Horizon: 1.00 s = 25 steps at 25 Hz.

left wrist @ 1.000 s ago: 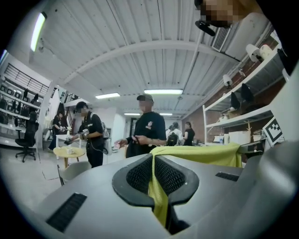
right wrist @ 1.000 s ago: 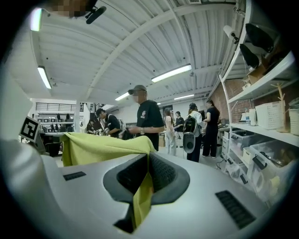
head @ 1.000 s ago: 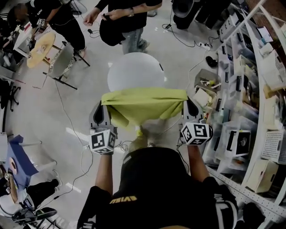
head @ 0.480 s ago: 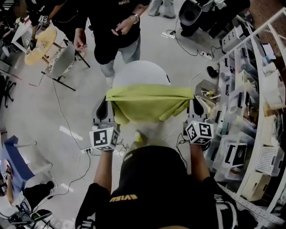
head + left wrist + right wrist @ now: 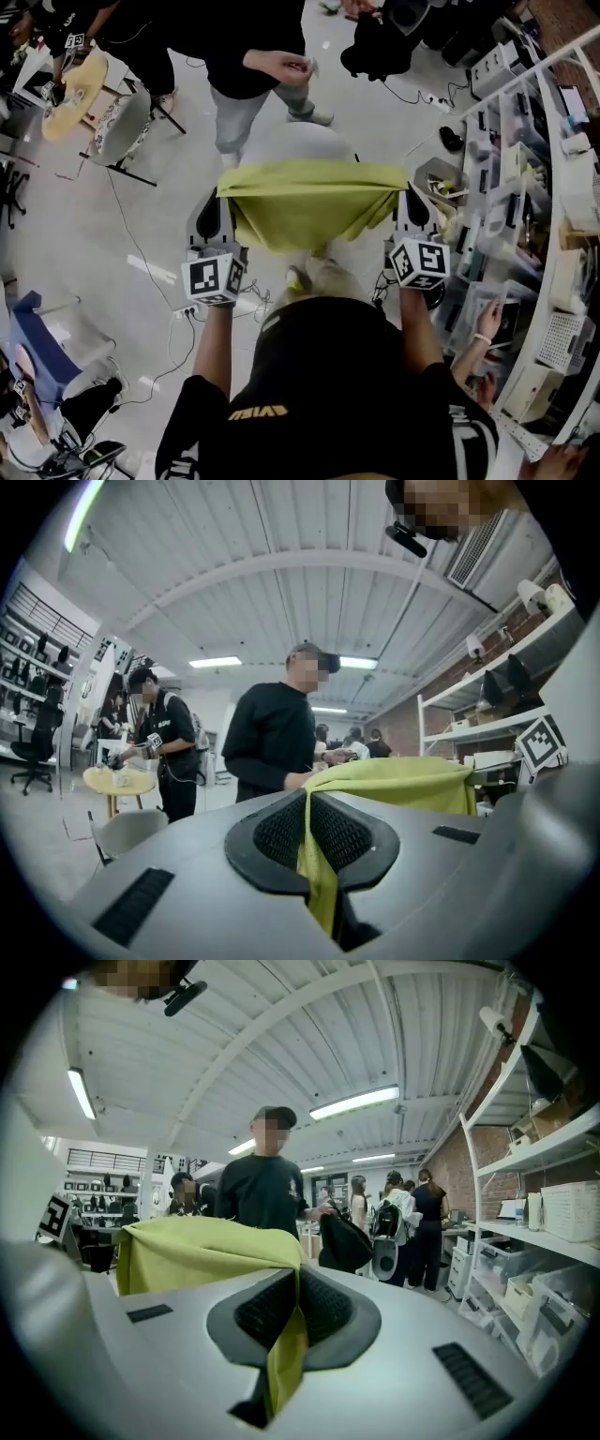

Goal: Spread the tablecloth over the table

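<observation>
A lab-like workshop: tall shelves (image 5: 548, 234) crowded with storage bins (image 5: 514, 1286).

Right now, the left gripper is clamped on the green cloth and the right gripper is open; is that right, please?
No: the right gripper is also shut on the green cloth, as the right gripper view shows. The left gripper is clamped.

Tablecloth (image 5: 300, 202), stretched between left gripper (image 5: 217, 195) and right gripper (image 5: 403, 192), now sits further forward. It hides most of the round table (image 5: 305, 141), where before the tabletop showed almost whole. The bystander in black (image 5: 246, 56) is now just beyond the table. A hand (image 5: 487, 323) appears by the shelves (image 5: 553, 187).
</observation>
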{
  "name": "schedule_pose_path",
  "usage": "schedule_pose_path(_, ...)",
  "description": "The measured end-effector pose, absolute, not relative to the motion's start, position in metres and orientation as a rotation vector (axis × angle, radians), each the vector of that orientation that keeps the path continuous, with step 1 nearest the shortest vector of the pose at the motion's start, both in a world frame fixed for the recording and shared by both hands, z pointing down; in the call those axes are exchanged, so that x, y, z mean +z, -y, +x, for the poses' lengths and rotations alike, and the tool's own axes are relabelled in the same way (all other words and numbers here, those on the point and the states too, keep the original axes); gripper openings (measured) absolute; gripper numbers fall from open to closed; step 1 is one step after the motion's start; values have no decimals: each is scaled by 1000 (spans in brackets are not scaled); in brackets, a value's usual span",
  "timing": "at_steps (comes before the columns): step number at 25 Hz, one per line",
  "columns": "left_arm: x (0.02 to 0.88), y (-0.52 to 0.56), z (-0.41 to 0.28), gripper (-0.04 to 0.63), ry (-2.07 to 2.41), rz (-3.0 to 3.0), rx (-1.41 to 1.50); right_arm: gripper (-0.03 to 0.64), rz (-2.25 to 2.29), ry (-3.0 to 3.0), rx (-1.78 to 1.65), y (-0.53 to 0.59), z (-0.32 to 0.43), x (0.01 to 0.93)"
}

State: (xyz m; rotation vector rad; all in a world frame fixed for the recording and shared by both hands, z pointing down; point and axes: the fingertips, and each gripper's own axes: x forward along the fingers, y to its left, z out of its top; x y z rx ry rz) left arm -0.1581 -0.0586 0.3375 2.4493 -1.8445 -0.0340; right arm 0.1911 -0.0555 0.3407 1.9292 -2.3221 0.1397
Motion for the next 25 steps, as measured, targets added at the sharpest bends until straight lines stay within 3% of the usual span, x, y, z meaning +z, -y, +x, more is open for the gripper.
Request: schedule_pose_path(25,363,265,-148,23,2040,2247,57,12,1645,2450,197,315,198,393)
